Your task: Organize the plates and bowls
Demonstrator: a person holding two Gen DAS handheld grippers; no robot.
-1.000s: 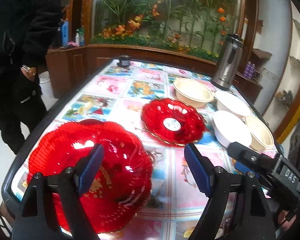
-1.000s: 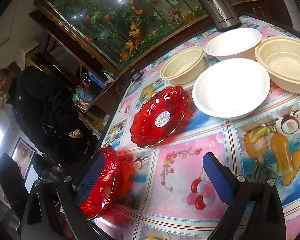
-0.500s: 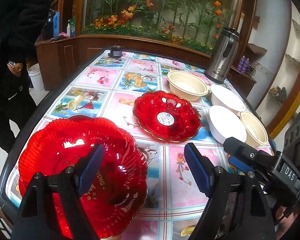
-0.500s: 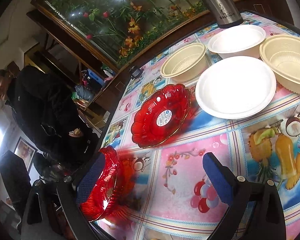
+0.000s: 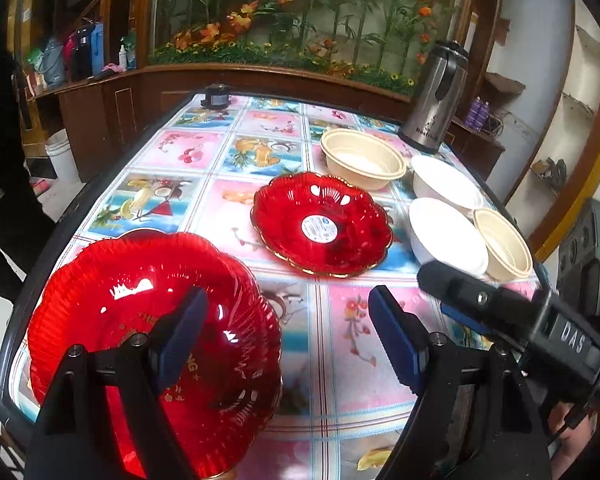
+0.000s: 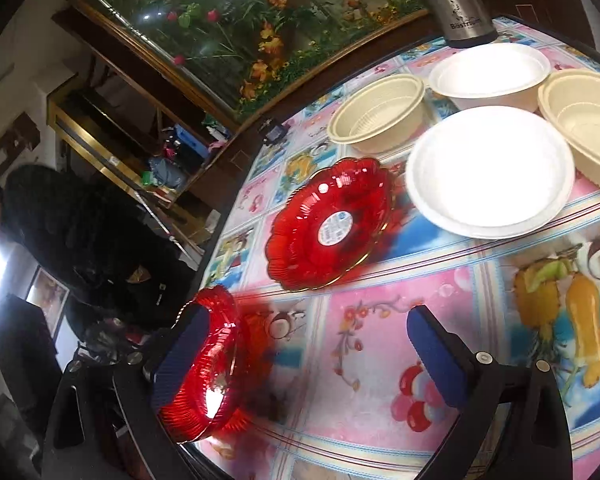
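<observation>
A: Largest item?
B: Table [image 5: 204,184], patterned cloth. Near corner: ribbed red plate [image 5: 140,332]; centre: second red plate [image 5: 324,224], stickered.
A: Bowls?
B: Four, cream and white, grouped beside a steel flask [image 5: 436,92].
A: Grippers?
B: Left gripper [image 5: 288,336] and right gripper [image 6: 304,356] both gape, apparently holding nothing.

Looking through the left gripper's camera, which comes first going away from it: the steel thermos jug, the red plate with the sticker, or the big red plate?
1. Big red ribbed plate, under the left gripper's left finger.
2. Red scalloped plate with a white sticker, mid-table.
3. Steel thermos jug, far right corner.
</observation>
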